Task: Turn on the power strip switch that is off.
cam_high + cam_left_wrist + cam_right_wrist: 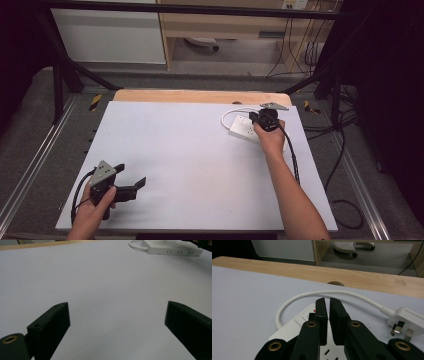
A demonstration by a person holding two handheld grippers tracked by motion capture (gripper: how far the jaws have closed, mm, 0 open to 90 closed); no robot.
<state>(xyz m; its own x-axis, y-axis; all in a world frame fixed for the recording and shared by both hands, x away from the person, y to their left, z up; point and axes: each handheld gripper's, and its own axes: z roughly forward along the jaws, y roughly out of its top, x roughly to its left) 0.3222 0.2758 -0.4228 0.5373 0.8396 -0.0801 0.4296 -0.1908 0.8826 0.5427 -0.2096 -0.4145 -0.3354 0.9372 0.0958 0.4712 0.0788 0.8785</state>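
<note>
A white power strip [241, 127] lies at the back right of the white tabletop [200, 165], also seen in the left gripper view [172, 248]. Its white cable [287, 305] loops round to a white three-pin plug [409, 321] lying on the table. My right gripper [259, 119] hovers just over the strip's switch end [305, 316]. Its jaws [329, 301] stand nearly together with a thin slit and nothing between them. My left gripper [132, 174] rests at the front left, jaws wide open [117, 305] and empty, pointing across the table toward the strip.
A wooden strip [200, 96] runs along the table's far edge, with a black frame bar [200, 9] above it. Black cables [345, 165] hang off the right side. The right gripper's own cable [292, 155] trails along the forearm.
</note>
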